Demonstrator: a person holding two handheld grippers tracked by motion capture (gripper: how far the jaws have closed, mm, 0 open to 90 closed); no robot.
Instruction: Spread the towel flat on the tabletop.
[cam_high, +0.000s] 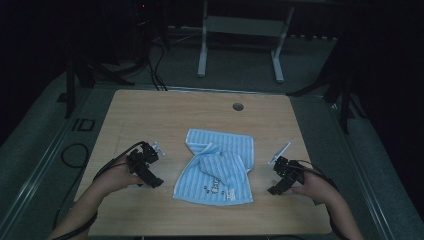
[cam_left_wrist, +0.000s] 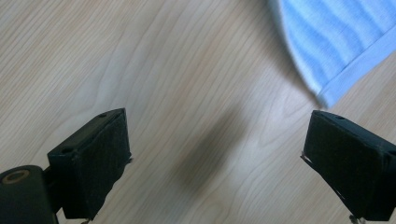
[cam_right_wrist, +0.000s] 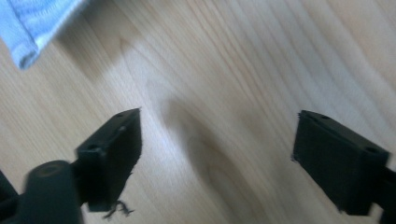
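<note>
Light wooden table (cam_high: 150, 110) with a rumpled blue striped towel (cam_high: 216, 167) lying near its middle.

Towel (cam_high: 216, 167) label perhaps print, unreadable

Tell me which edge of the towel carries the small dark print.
The near edge of the towel, the one toward the person: dark marks and a white label sit just above its hem. The far edge is plain striped cloth, partly folded over.
</note>
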